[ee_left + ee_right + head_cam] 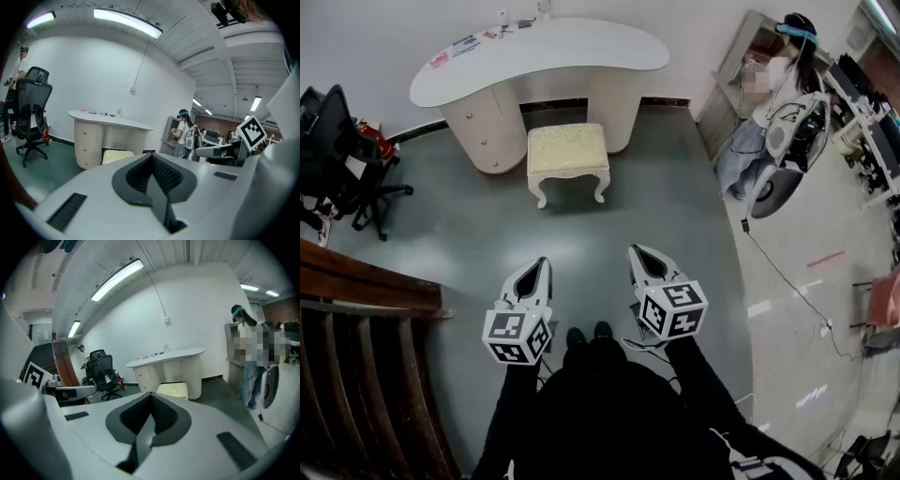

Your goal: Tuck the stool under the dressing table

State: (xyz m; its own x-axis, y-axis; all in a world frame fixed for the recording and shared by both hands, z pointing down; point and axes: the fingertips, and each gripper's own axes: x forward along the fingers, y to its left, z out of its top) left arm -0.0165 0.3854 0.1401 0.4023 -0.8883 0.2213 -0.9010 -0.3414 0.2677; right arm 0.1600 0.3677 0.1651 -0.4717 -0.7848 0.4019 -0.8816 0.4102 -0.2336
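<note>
I hold the left gripper (538,270) and right gripper (639,257) clenched and empty, well short of the stool (567,150) standing half out from under the dressing table (581,52).

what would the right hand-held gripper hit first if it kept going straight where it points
Probably the stool, straight beyond the right hand-held gripper; it tilts down, so the floor may come first.

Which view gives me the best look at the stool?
The head view: the stool shows whole from above, seat and front legs, standing before the table's knee gap. Both gripper views catch only part of its seat, small and distant, with the legs cut off.
</note>
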